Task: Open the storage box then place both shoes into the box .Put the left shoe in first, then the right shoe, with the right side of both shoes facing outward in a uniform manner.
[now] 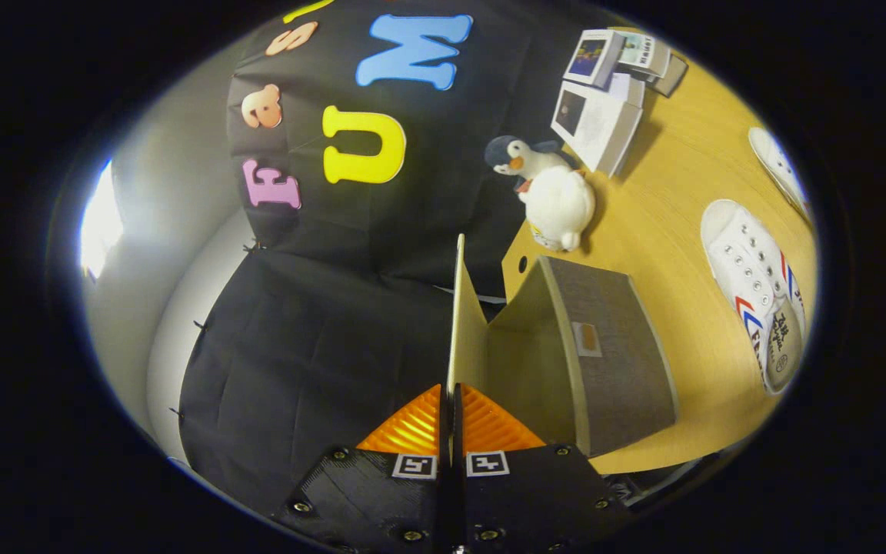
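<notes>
The box (604, 354) sits on the counter (681, 192) just ahead of the fingers, toward 1 o'clock, its lid (464, 315) swung up on edge. The hand-held gripper (451, 431) is pinched nearly closed on that lid's thin edge, so the opening step looks nearly done. One shoe (758, 300) lies at 3 o'clock of the box, the other shoe (777, 165) beyond it. Next, I judge: release the lid, then go for the left shoe.

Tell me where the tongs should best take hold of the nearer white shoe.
Probably at the heel collar of the nearer white shoe, coming from above. It lies upright on the table with its opening free, so one finger can go inside. The tongs are now shut on the box lid.
</notes>
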`<move>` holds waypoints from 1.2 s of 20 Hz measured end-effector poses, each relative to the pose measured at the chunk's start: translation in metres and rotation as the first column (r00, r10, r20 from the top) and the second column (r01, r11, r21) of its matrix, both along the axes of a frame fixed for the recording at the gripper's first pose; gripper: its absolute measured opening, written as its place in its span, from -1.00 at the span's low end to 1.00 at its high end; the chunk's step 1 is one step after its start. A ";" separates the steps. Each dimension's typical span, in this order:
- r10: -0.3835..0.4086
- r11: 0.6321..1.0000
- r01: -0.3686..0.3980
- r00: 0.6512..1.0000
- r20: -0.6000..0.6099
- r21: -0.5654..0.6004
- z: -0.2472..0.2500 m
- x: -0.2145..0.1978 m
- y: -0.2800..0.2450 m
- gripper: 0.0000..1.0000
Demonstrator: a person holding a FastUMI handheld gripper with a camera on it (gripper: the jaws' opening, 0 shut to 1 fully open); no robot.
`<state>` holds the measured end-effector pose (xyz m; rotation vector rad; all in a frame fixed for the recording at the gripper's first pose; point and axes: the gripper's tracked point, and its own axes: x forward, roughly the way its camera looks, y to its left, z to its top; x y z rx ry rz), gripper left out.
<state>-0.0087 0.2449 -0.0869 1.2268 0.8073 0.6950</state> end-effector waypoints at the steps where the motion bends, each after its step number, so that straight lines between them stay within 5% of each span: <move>1: 0.009 1.000 -0.009 1.000 0.021 -0.004 0.010 0.001 0.008 -1.00; 18: 0.151 0.982 -0.126 0.971 0.185 -0.142 0.056 -0.011 0.175 -1.00; 20: 0.190 0.971 -0.146 0.952 0.238 -0.190 0.056 -0.017 0.181 -0.87; 24: 0.222 0.954 -0.131 0.913 0.342 -0.268 0.061 -0.012 0.186 0.62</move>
